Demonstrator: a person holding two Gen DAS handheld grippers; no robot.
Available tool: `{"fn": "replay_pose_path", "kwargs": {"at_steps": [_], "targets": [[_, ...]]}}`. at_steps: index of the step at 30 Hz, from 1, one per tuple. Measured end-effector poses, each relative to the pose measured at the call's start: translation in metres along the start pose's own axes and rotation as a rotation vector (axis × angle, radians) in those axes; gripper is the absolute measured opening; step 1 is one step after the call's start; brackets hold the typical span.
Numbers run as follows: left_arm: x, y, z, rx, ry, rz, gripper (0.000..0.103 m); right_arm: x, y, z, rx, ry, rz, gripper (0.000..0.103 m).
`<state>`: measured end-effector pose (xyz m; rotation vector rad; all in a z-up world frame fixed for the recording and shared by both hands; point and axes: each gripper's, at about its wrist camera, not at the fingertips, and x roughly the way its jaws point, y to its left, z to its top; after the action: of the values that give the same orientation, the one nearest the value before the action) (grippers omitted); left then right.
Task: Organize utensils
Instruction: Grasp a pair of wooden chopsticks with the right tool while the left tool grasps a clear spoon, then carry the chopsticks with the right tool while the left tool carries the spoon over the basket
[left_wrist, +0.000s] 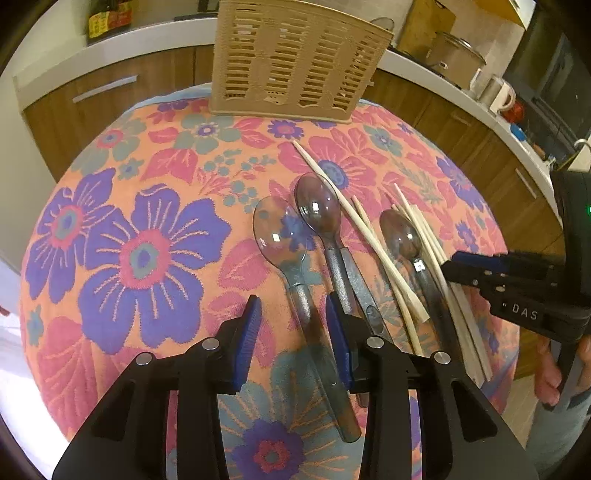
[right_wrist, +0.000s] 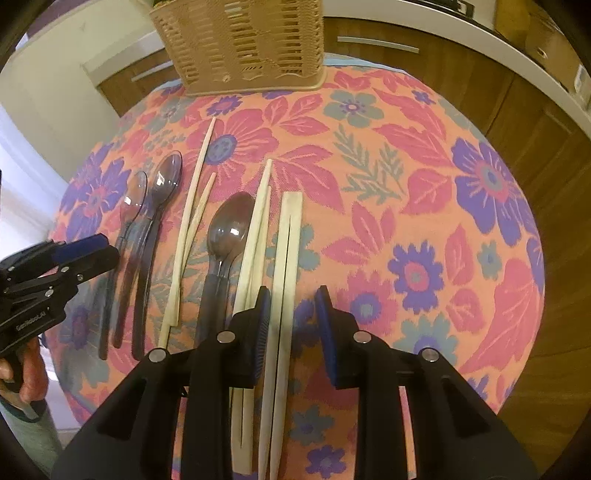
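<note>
Three clear grey plastic spoons and several pale chopsticks lie on a floral cloth. My left gripper (left_wrist: 293, 317) is open, its jaws astride the handle of the leftmost spoon (left_wrist: 295, 273). A second spoon (left_wrist: 325, 229) and a third spoon (left_wrist: 402, 236) lie to the right. My right gripper (right_wrist: 291, 314) is open, its jaws astride a joined pair of chopsticks (right_wrist: 286, 266). Another chopstick pair (right_wrist: 255, 240) and the third spoon (right_wrist: 225, 236) lie just left of it. A beige slotted utensil basket (left_wrist: 295, 59) stands at the cloth's far edge; it also shows in the right wrist view (right_wrist: 243, 44).
The floral cloth (left_wrist: 147, 221) covers a round table. Brown cabinets (left_wrist: 110, 99) and a white counter with a mug (left_wrist: 502, 96) and pot (left_wrist: 454, 51) lie behind. The left gripper shows in the right wrist view (right_wrist: 92, 251), the right gripper in the left wrist view (left_wrist: 465, 266).
</note>
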<state>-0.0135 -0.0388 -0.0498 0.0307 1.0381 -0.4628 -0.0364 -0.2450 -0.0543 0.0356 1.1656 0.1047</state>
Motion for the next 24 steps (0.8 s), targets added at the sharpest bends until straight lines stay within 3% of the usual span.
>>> {"fn": "replay_pose_path", "kwargs": {"at_steps": [7, 11, 15, 24], "targets": [[0.011, -0.012, 0.014, 0.058, 0.043, 0.072, 0.034, 0.01, 0.011, 0.02, -0.103, 0.076, -0.04, 0.023], [0.016, -0.017, 0.021, 0.067, 0.054, 0.132, 0.02, 0.012, 0.006, 0.026, -0.11, 0.106, -0.023, 0.012], [0.017, -0.023, 0.019, 0.097, 0.044, 0.189, 0.01, 0.011, -0.003, 0.025, -0.064, 0.098, 0.016, 0.01], [-0.012, -0.018, 0.02, 0.04, -0.076, 0.099, 0.01, -0.007, -0.009, 0.022, -0.064, 0.038, 0.034, 0.01]]}}
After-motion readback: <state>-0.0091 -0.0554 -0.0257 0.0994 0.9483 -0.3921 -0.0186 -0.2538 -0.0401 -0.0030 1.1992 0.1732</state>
